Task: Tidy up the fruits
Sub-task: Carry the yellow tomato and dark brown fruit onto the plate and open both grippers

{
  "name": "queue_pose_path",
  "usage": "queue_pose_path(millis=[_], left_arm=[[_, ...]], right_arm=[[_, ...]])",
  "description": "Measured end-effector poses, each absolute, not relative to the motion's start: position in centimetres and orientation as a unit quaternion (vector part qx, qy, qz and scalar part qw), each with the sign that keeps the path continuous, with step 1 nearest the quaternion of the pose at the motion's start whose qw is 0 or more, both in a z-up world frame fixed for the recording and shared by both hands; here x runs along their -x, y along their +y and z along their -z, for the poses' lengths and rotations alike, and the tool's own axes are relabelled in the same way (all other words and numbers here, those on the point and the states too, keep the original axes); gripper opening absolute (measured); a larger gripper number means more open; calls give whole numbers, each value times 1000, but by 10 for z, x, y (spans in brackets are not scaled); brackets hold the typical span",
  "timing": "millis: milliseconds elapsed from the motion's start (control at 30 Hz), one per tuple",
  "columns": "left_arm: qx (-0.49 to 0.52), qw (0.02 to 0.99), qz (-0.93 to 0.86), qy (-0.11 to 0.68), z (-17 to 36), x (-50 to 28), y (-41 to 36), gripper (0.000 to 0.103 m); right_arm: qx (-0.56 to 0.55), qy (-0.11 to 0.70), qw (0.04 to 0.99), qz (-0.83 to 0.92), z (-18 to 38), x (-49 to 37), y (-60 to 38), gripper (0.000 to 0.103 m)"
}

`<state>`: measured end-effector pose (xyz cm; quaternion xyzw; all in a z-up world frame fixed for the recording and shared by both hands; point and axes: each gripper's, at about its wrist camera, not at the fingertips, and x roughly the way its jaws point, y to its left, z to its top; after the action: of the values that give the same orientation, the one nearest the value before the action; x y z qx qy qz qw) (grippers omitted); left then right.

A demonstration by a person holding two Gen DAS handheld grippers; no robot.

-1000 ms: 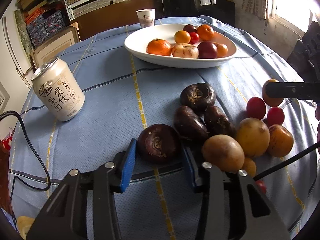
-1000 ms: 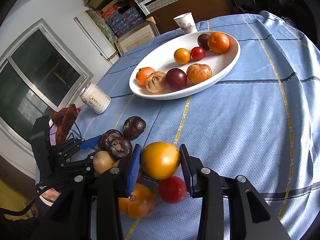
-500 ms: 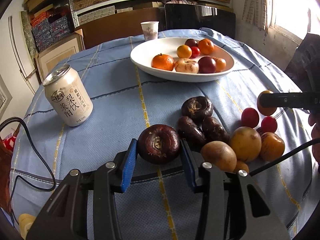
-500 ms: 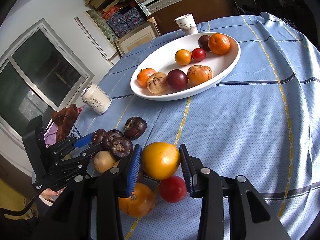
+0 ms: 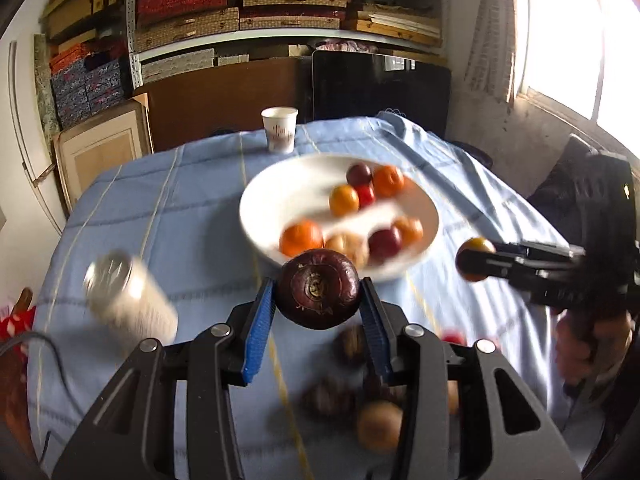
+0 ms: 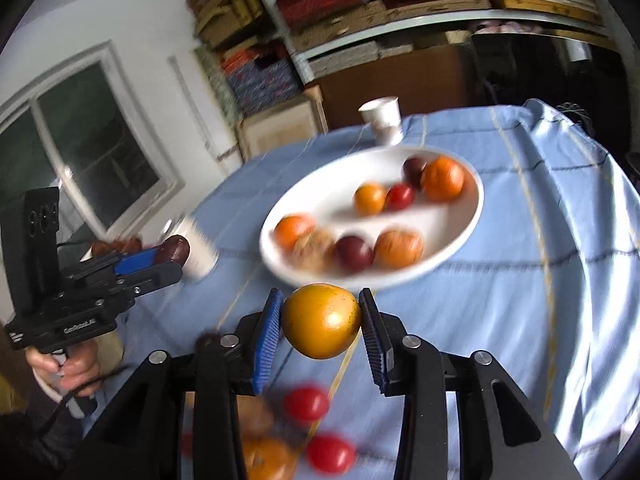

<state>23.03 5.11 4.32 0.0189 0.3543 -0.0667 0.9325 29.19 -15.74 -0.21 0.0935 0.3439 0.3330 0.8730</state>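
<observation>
Left wrist view: your left gripper (image 5: 318, 306) was clenched on a dark purple fruit (image 5: 319, 289), both blue fingers (image 5: 258, 330) pressed against its sides, the fruit held in the air above the blue-clothed worktop (image 5: 192, 208). Beyond it lay the white plate (image 5: 272, 200) with orange, red and dark fruits in it (all blurred). A paper cup (image 5: 280, 129) stood past the plate and a pale can (image 5: 128, 300) stood at left. Loose fruits (image 5: 378, 426) lay on the cloth below the fingers. At right, your right gripper (image 5: 474, 260) showed side-on with a yellow-orange fruit (image 5: 476, 245) at its tip.

Right wrist view: your right gripper (image 6: 322, 322) was grasping the yellow-orange fruit (image 6: 321, 321), pads tight on both sides, clear of the cloth, just short of the plate (image 6: 320, 196) rim in the picture. Red fruits (image 6: 306, 403) and an orange one lay beneath. At left, your left gripper (image 6: 176, 251) carried the dark purple fruit (image 6: 175, 249) in front of the can.
</observation>
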Motion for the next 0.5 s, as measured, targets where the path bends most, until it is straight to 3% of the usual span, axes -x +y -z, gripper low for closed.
queue_pose_path(millis=[467,500], left_arm=[[0,909,65,412,-21,-361,41,42],[1,908,64,414,-20,-363,41,47]], right_arm=[[-135,357,867,-320,15,-378,-141,40],[-140,359,865,-322,15,-378,-142,44]])
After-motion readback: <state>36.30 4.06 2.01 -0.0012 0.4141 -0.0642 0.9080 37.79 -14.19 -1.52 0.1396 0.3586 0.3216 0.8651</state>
